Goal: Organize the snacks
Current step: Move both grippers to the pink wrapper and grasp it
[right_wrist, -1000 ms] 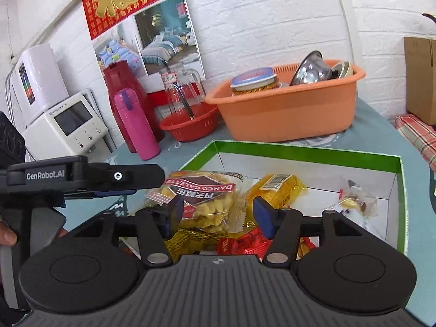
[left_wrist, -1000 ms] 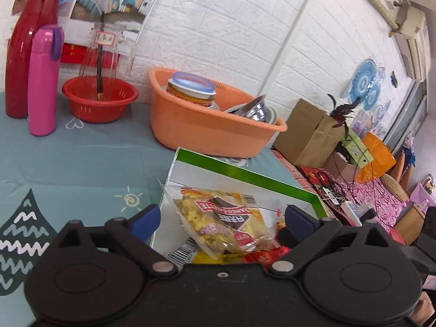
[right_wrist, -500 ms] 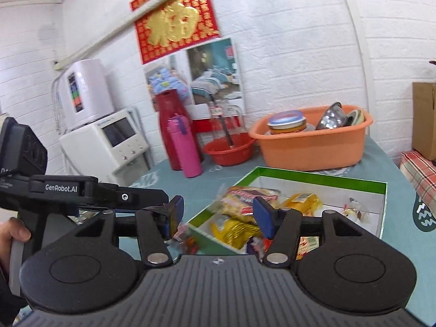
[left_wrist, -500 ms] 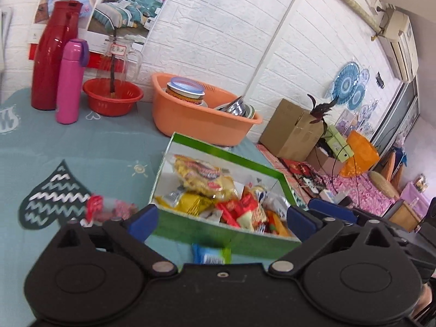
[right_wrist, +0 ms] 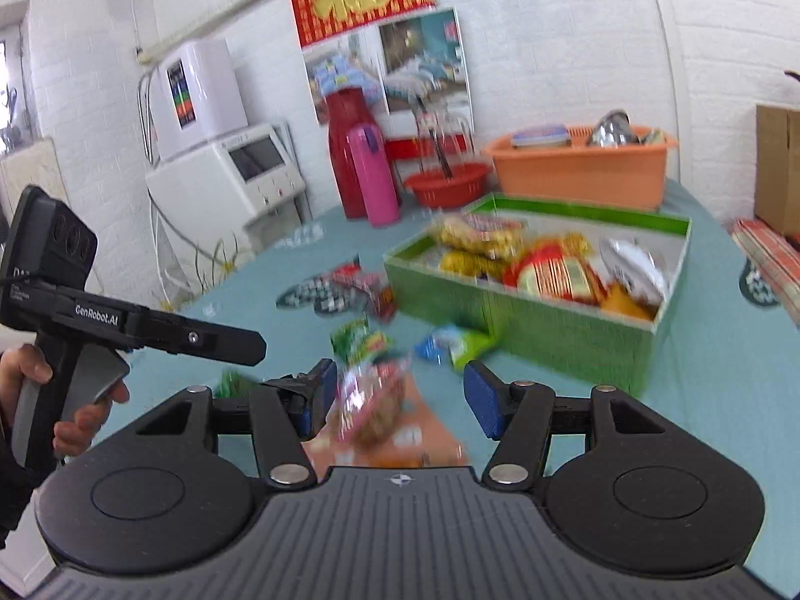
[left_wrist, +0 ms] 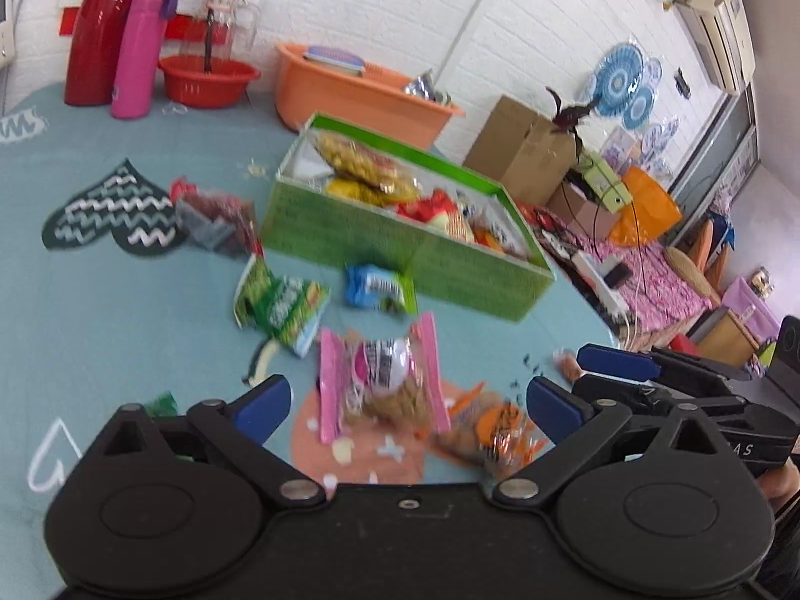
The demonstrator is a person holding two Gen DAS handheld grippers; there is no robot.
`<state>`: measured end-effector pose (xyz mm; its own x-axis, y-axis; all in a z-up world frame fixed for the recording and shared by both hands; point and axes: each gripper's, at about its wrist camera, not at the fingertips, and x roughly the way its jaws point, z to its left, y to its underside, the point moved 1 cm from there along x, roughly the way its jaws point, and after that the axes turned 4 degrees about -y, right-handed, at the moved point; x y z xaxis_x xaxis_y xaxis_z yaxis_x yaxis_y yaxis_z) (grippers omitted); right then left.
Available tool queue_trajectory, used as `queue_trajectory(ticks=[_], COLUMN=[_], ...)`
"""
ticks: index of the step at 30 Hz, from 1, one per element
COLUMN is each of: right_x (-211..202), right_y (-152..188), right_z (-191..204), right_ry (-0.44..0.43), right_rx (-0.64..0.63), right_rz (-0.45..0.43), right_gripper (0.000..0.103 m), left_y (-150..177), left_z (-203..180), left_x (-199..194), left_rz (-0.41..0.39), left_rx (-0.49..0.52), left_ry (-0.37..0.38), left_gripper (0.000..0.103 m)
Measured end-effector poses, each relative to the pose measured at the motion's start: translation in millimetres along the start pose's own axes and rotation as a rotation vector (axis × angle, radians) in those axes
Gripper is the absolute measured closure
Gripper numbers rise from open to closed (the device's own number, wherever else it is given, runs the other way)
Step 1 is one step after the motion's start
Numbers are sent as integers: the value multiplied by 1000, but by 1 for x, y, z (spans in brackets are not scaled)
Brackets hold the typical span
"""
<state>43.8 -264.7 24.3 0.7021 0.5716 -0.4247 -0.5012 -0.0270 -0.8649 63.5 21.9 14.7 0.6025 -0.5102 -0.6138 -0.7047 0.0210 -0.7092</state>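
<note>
A green box (left_wrist: 400,245) (right_wrist: 550,330) on the teal table holds several snack packets. Loose snacks lie in front of it: a pink packet (left_wrist: 380,375) (right_wrist: 370,400), a green packet (left_wrist: 280,300) (right_wrist: 357,340), a blue-green packet (left_wrist: 377,290) (right_wrist: 450,345), an orange packet (left_wrist: 495,435) and a red-grey packet (left_wrist: 215,220) (right_wrist: 360,290). My left gripper (left_wrist: 407,402) is open and empty, above the pink packet. My right gripper (right_wrist: 400,400) is open and empty, with the pink packet showing between its fingers; it also shows at the right of the left wrist view (left_wrist: 615,365).
An orange basin (left_wrist: 360,95) (right_wrist: 580,170) with dishes, a red bowl (left_wrist: 207,80), a pink bottle (left_wrist: 137,50) and a red jug (left_wrist: 97,30) stand behind the box. A cardboard box (left_wrist: 520,150) is off the table's right edge. A white appliance (right_wrist: 225,170) is at left.
Both grippers have pulled back from over the box toward the table's near side. The loose snacks in front of the box have come into view. Both stay open.
</note>
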Motion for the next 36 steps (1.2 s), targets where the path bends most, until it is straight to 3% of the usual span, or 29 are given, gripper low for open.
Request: queue_trajectory(ticks=[5, 10, 19, 28, 31, 36], right_x=[9, 34, 79, 113, 118, 112], right_y=[18, 19, 17, 17, 18, 19], right_z=[-2, 10, 23, 19, 16, 16], right_ry=[-7, -47, -84, -77, -88, -65], right_rx=[30, -8, -43, -40, -16, -18], right_rz=[62, 95, 183, 247, 247, 234], right_gripper=[9, 9, 9, 9, 12, 18], left_y=[8, 4, -5, -5, -5, -5], left_z=[8, 21, 34, 43, 36, 27], left_x=[9, 17, 50, 65, 64, 58], left_rz=[18, 19, 60, 97, 89, 68], left_rx=[-42, -146, -167, -193, -143, -126], left_ry=[28, 115, 101, 152, 97, 96], left_gripper=[0, 0, 0, 0, 0, 21])
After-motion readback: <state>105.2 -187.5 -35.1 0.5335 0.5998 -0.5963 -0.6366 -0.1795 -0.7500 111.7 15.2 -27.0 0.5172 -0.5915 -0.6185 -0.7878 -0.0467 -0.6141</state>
